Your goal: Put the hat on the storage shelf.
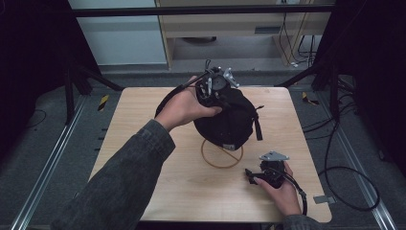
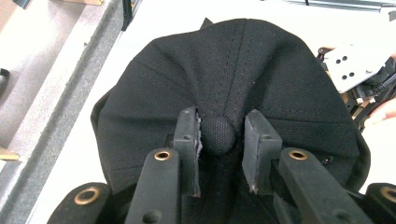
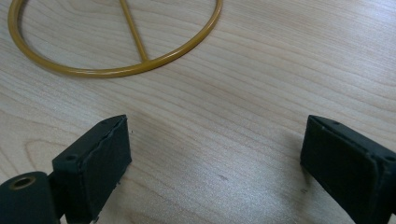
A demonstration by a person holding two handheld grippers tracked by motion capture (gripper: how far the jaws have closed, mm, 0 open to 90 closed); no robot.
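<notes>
A black cap [image 1: 230, 120] hangs over a gold wire ring [image 1: 221, 154] with a thin rod [image 3: 133, 32] across it, which lies on the wooden table [image 1: 139, 129]. My left gripper [image 1: 214, 95] comes down on the cap's crown from the far side. In the left gripper view its jaws pinch the cap [image 2: 233, 70] around the top button [image 2: 217, 135], with fabric bunched between them. My right gripper [image 1: 249, 173] rests low at the table's near right, open, with bare wood between its fingers. The ring [image 3: 116, 70] lies just ahead of it.
The cap's strap [image 1: 258, 125] dangles on its right side. Black cables [image 1: 344, 182] trail on the floor to the right of the table. Dark frame legs stand at the far corners. The left half of the tabletop is bare wood.
</notes>
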